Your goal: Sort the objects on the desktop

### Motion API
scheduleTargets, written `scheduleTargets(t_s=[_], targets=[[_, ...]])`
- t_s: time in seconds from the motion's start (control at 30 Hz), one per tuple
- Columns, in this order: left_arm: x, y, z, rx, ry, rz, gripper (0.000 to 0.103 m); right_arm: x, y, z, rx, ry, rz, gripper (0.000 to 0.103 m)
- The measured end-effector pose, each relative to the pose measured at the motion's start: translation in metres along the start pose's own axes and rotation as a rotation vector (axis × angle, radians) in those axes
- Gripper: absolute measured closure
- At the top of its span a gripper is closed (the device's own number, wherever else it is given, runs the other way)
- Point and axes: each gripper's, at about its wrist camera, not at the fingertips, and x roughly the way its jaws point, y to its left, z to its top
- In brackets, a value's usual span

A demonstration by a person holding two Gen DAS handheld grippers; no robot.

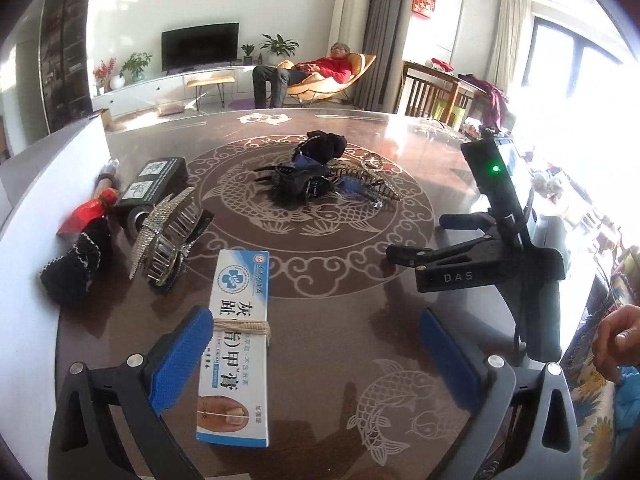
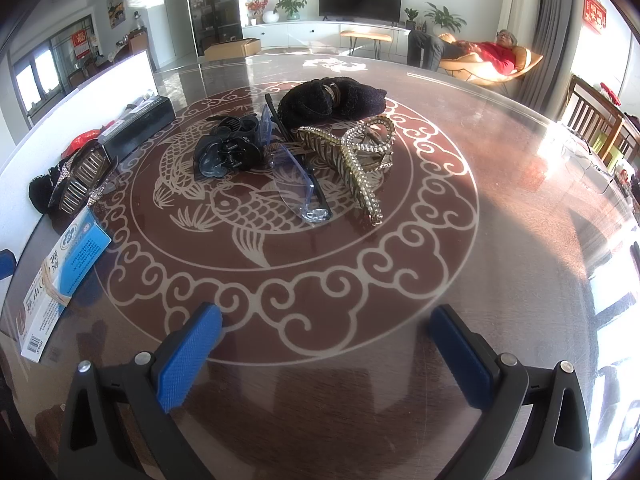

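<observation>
A blue-and-white cream box (image 1: 236, 344) bound with a rubber band lies on the table between my left gripper's (image 1: 316, 356) open fingers, against the left pad (image 1: 180, 360). It also shows in the right wrist view (image 2: 60, 276) at the far left. My right gripper (image 2: 326, 356) is open and empty over the bare table front; its body also shows in the left wrist view (image 1: 472, 260). A pile in the table's middle holds a black claw clip (image 2: 228, 152), blue-tinted glasses (image 2: 296, 184), a gold rhinestone clip (image 2: 360, 160) and a black fabric piece (image 2: 332, 98).
Along the left edge lie a silver rhinestone clip (image 1: 168, 236), a black box (image 1: 154, 188), a black scrunchie (image 1: 76, 264) and a red-wrapped item (image 1: 88, 212), beside a white board (image 1: 36, 184). The round patterned table (image 2: 360, 280) fills both views. A person's hand (image 1: 616, 340) is at right.
</observation>
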Motion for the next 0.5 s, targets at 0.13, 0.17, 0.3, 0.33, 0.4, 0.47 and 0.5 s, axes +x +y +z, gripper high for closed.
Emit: scheduleTargets(t_s=[0.13, 0.17, 0.3, 0.33, 0.4, 0.47, 0.5], targets=[[0.016, 0.032, -0.001, -0.085, 0.071, 0.037, 0.0, 0.0, 0.0, 0.0, 0.0, 0.0, 0.0, 0.0], [0.024, 0.036, -0.002, -0.084, 0.098, 0.043, 0.0, 0.0, 0.0, 0.0, 0.0, 0.0, 0.0, 0.0], [0.055, 0.039, -0.011, -0.044, 0.218, 0.118, 0.0, 0.0, 0.0, 0.0, 0.0, 0.0, 0.0, 0.0], [0.058, 0.035, -0.012, -0.019, 0.222, 0.157, 0.0, 0.0, 0.0, 0.0, 0.0, 0.0, 0.0, 0.0], [0.06, 0.031, -0.014, -0.019, 0.226, 0.179, 0.0, 0.0, 0.0, 0.0, 0.0, 0.0, 0.0, 0.0], [0.063, 0.031, -0.013, -0.051, 0.232, 0.196, 0.0, 0.0, 0.0, 0.0, 0.0, 0.0, 0.0, 0.0], [0.064, 0.031, -0.012, -0.059, 0.235, 0.202, 0.0, 0.0, 0.0, 0.0, 0.0, 0.001, 0.0, 0.0]])
